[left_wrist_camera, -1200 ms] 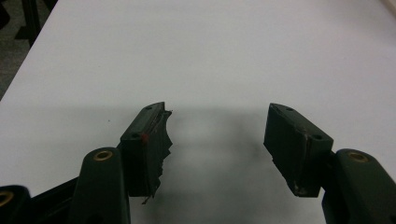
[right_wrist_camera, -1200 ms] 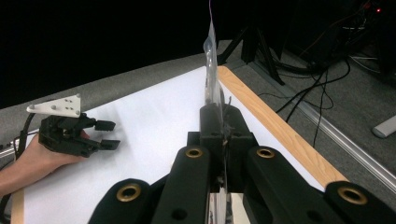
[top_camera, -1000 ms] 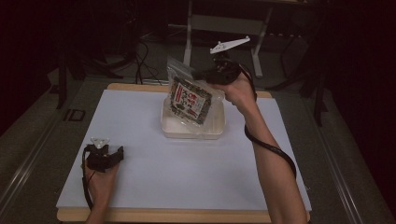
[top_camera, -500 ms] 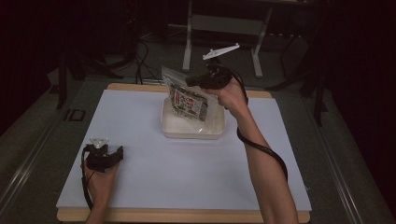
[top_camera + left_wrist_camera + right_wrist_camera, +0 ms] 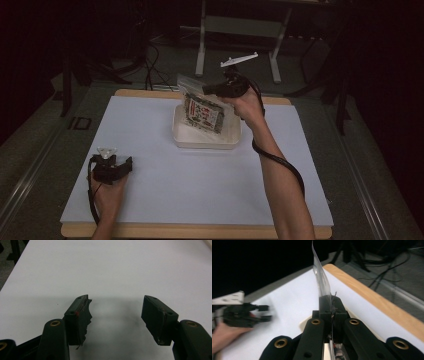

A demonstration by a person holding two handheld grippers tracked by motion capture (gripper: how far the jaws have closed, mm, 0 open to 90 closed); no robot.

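Right tool (image 5: 209,89), a black two-jaw hand-held grabber with a grey three-cornered plate on top, is clamped on the clear top edge of a transparent plastic packet with a red, white and dark printed label (image 5: 202,111). From the high view, the packet hangs slanted from that pinch, its lower end down inside a shallow, cream-coloured rectangular plastic tray (image 5: 186,141) that sits on the far middle of the white-topped bench (image 5: 200,190) with a pale wooden edge. Whether the packet's bottom already touches the tray floor cannot be told. In the right gripper view the two jaws press flat together on the thin clear film (image 5: 322,280), which rises straight up out of them. Left tool (image 5: 116,312), of the same build, rests on the near left of the bench with its jaws standing wide apart and nothing between them, well apart from the tray. As a judgement, the work looks mostly done: the packet is lifted, carried and partly lowered into the tray. What seems left is to settle it fully, release the pinch and draw the right tool clear.
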